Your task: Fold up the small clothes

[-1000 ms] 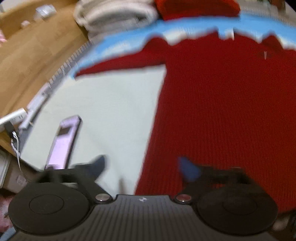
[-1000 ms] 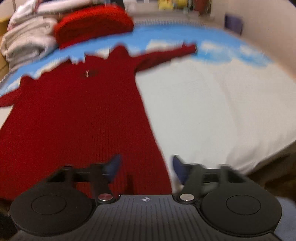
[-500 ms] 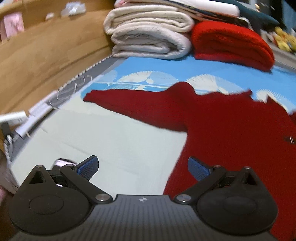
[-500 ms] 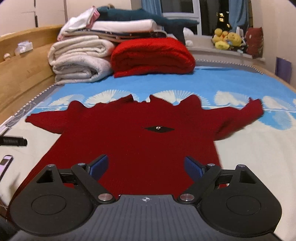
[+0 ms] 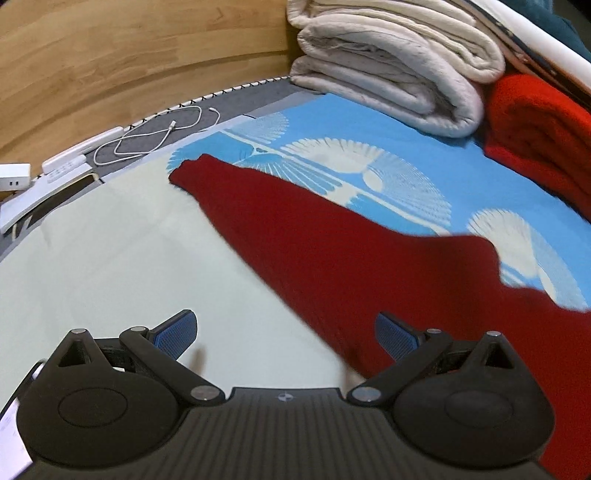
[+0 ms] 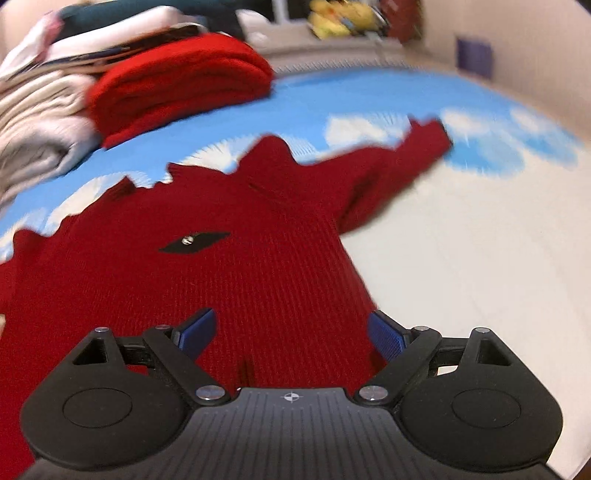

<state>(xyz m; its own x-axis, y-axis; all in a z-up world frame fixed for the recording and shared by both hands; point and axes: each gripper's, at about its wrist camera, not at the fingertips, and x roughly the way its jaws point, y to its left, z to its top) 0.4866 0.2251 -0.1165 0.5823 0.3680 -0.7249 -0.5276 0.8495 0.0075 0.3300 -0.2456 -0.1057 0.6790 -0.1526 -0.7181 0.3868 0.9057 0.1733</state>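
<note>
A dark red knit sweater (image 6: 229, 273) lies flat on the bed, sleeves spread, with a small black diamond patch (image 6: 194, 242) on its chest. Its left sleeve (image 5: 280, 210) runs across the left wrist view towards the cuff at upper left. My left gripper (image 5: 284, 332) is open and empty, above the bed beside that sleeve's underarm. My right gripper (image 6: 291, 330) is open and empty, over the sweater's right side. The right sleeve (image 6: 402, 155) stretches away to the upper right.
Folded cream blankets (image 5: 391, 62) and a folded bright red knit (image 6: 177, 85) are stacked at the head of the bed. A white charging cable (image 5: 155, 133), a power strip and a phone (image 5: 55, 199) lie along the wooden bed side (image 5: 110, 55). Yellow plush toys (image 6: 340, 14) sit far back.
Both grippers have moved forward and apart: the left one now faces the left sleeve and its cuff, the right one has swung towards the sweater's right side and sleeve. Both stay open.
</note>
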